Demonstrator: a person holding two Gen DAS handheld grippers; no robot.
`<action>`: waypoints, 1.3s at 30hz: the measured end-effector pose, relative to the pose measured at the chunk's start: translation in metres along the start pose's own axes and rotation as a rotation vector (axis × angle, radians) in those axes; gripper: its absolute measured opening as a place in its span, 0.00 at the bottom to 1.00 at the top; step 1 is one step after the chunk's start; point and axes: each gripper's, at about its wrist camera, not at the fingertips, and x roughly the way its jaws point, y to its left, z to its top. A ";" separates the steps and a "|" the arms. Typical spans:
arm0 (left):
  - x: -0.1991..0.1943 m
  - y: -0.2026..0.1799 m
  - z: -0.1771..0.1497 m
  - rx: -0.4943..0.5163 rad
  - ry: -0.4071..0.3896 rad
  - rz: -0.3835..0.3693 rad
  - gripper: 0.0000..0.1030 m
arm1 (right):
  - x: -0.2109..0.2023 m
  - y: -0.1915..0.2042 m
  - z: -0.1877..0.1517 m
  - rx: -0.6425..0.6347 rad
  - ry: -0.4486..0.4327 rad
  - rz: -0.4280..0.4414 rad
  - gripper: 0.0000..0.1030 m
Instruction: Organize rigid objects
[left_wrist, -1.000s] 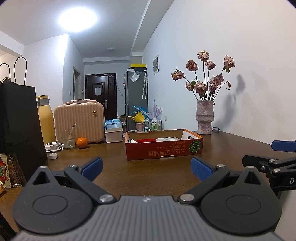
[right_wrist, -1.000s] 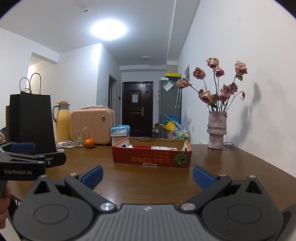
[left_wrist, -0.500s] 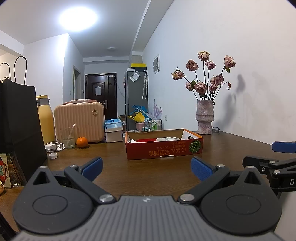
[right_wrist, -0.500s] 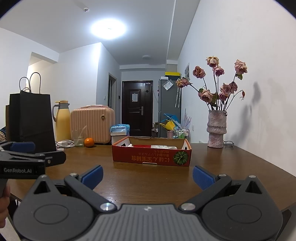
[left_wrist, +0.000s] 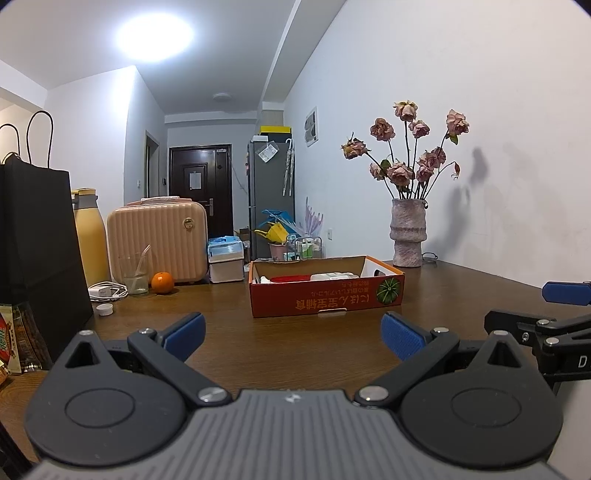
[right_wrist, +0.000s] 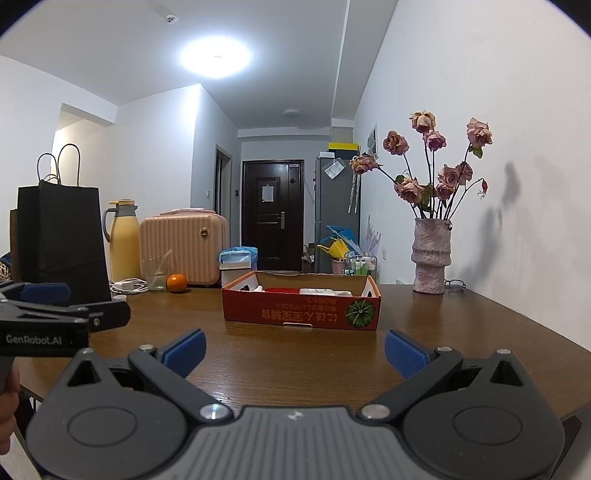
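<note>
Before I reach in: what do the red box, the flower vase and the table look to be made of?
Red box: printed cardboard, matte; brown raw inner walls and a cut tab slot show. Vase: likely ceramic or stone, a rough, speckled pinkish surface. Table: wood or wood veneer, dark grain lines, a semi-gloss sheen that reflects the ceiling light.

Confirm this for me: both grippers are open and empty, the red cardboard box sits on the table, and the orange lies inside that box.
One thing is wrong: the orange is not in the red cardboard box. The left wrist view shows it on the table beside the glass. The rest holds.
</note>
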 end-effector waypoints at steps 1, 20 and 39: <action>0.000 0.000 0.000 0.000 0.000 0.000 1.00 | 0.000 0.000 0.000 0.001 -0.002 -0.001 1.00; -0.001 -0.004 -0.002 0.009 0.006 -0.014 1.00 | 0.000 -0.001 -0.001 0.008 0.000 -0.007 1.00; 0.002 -0.005 -0.002 -0.011 0.014 -0.025 1.00 | 0.000 0.000 -0.002 0.014 0.003 -0.011 1.00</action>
